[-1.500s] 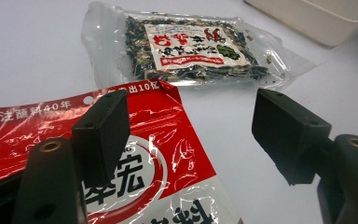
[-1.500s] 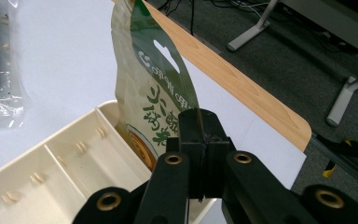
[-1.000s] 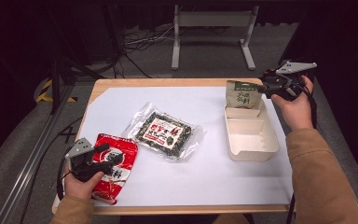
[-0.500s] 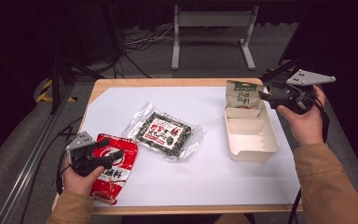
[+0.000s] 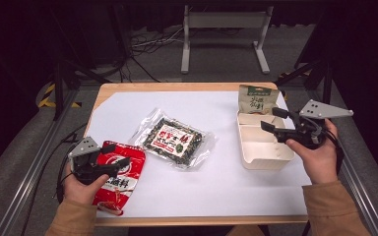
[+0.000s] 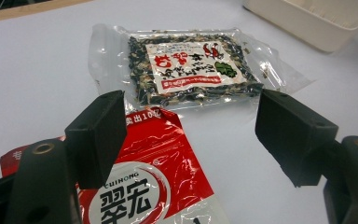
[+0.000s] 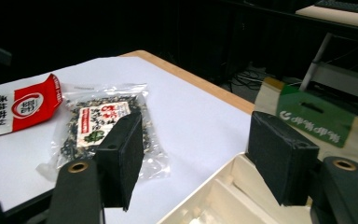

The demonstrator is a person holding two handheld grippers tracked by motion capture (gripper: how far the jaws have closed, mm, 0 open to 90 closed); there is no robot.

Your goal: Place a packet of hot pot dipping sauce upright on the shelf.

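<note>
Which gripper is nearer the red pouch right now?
Left. The left gripper hovers open right over the red pouch at the table's near left; the right gripper is across the table, above the white tray.

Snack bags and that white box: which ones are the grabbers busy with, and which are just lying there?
In the job:
red packet, under the open left gripper
white tray, under the open right gripper

Just lying about:
clear seaweed packet, mid-table
green-and-tan bag, behind the tray
</note>
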